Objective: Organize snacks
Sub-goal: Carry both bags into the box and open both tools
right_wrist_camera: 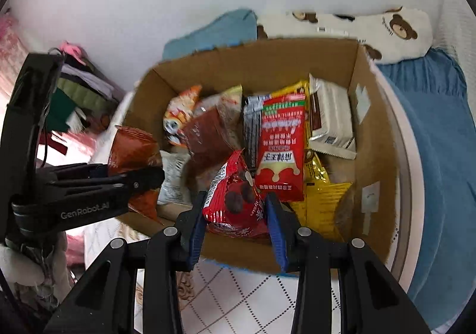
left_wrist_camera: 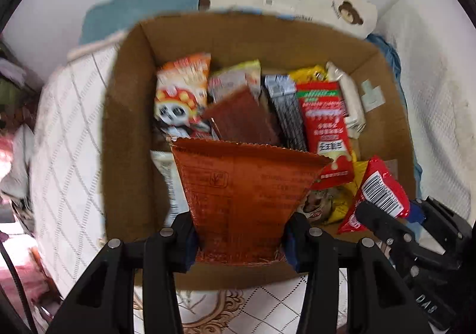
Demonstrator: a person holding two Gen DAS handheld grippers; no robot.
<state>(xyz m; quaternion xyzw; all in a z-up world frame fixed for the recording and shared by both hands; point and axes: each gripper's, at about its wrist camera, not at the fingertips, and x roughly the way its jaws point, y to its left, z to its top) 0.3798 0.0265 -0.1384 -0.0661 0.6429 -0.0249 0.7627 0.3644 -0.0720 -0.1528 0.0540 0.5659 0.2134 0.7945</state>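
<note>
A cardboard box [left_wrist_camera: 131, 114] [right_wrist_camera: 374, 131] on a bed holds several snack packets standing side by side, among them a tall red packet [left_wrist_camera: 325, 125] [right_wrist_camera: 282, 149] and a panda packet [left_wrist_camera: 178, 99]. My left gripper [left_wrist_camera: 241, 241] is shut on an orange-brown packet [left_wrist_camera: 247, 200], held over the box's near left part; it also shows in the right wrist view [right_wrist_camera: 131, 149]. My right gripper [right_wrist_camera: 236, 224] is shut on a small red packet with a barcode [right_wrist_camera: 235, 200] [left_wrist_camera: 377, 194], held over the box's near edge, right of the left gripper.
The box sits on a white quilted bedspread [left_wrist_camera: 68, 137] [right_wrist_camera: 244, 298]. Behind it lie a teal pillow [left_wrist_camera: 139, 4], a bear-print pillow [right_wrist_camera: 357, 24] and a blue blanket [right_wrist_camera: 437, 137]. A white wall stands behind. Clothes are piled at the left [right_wrist_camera: 77, 93].
</note>
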